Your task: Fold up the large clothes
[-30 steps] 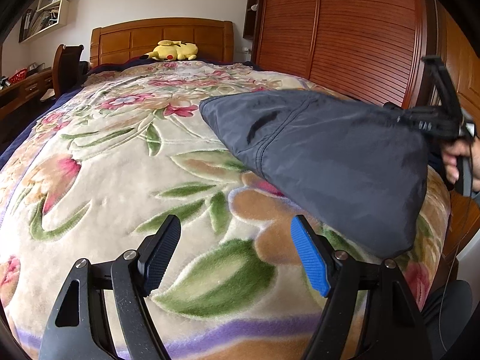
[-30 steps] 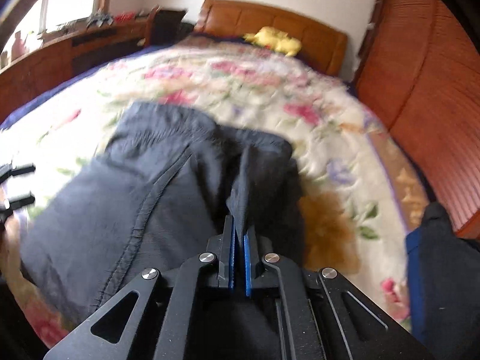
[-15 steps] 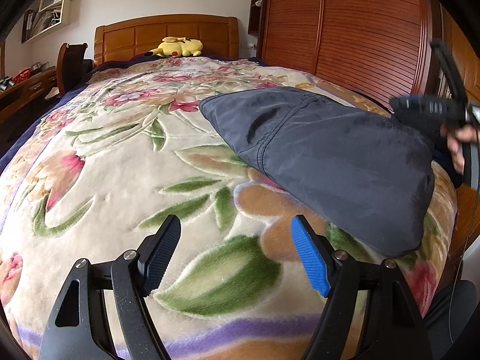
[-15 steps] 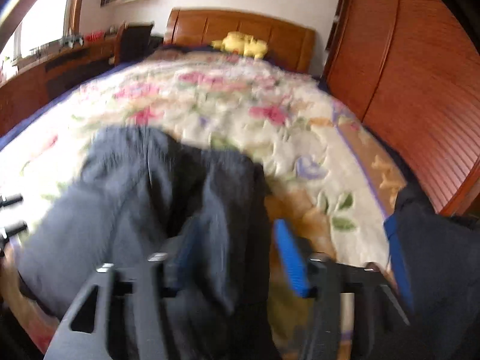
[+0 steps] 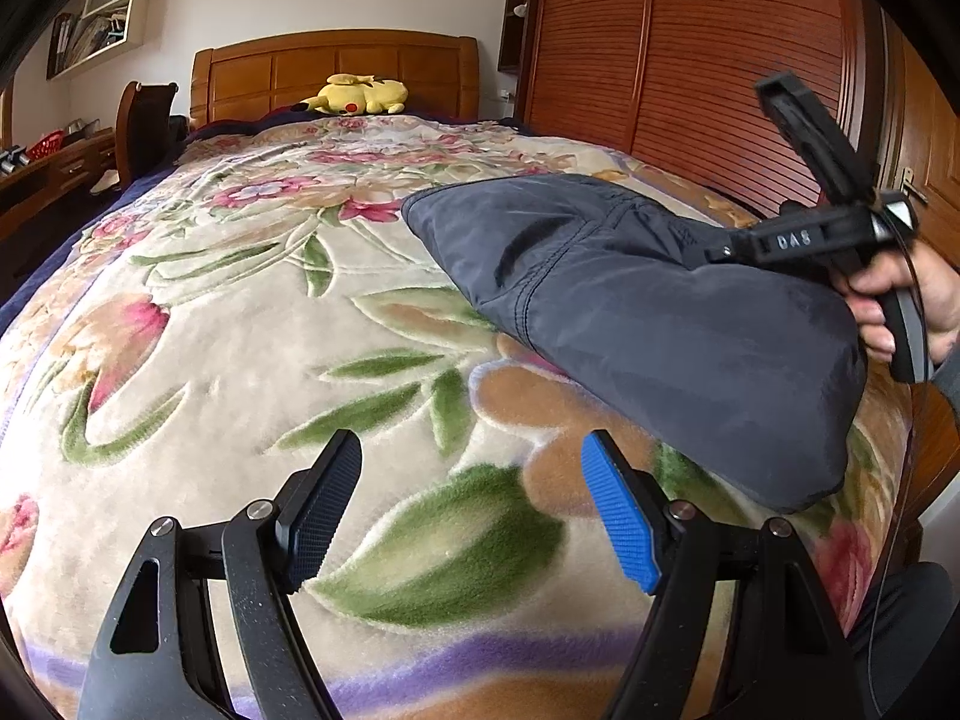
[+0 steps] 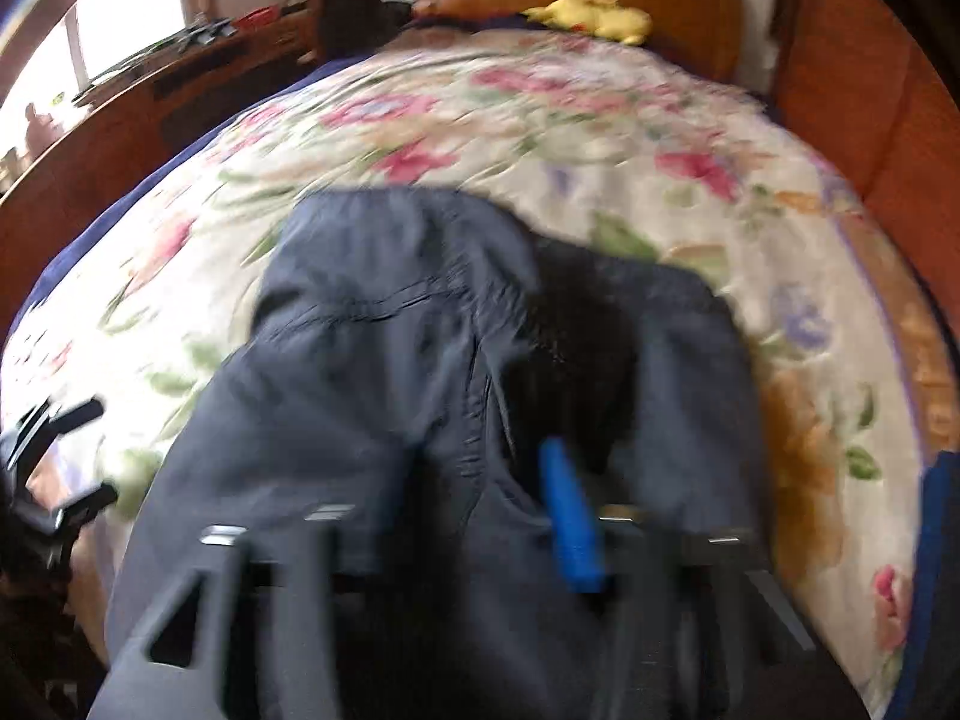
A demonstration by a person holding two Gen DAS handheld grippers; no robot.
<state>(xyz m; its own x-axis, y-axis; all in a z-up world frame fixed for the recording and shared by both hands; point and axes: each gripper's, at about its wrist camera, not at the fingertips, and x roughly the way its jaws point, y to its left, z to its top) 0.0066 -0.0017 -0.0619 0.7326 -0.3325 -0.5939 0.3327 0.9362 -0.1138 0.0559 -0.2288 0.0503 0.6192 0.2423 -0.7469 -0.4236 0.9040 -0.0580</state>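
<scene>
Dark grey garment (image 5: 648, 312) lies on the floral blanket (image 5: 240, 324), folded into a compact bundle near the bed's foot corner, on my right side. Its long axis runs diagonally: far end toward the headboard (image 5: 336, 69), near end at the foot edge close to me.

Left gripper (image 5: 471, 507): jaws wide open, empty, hovering over bare blanket. The garment sits ahead and to the right of it, apart from both fingers, the nearest fabric edge just beyond the blue pad.

Right gripper (image 6: 480, 498): directly over the garment's near end, pointing along its long axis. The right wrist view is motion-blurred, but the blue finger (image 6: 570, 516) stands clear of the other side, so the jaws read as open with nothing pinched. From the left wrist view its body hovers above the bundle's right flank; I can't tell whether it's touching.

Judgement: the right one is far nearer. For the next fold, the left has to travel right and forward to reach the bundle's near-left edge.
</scene>
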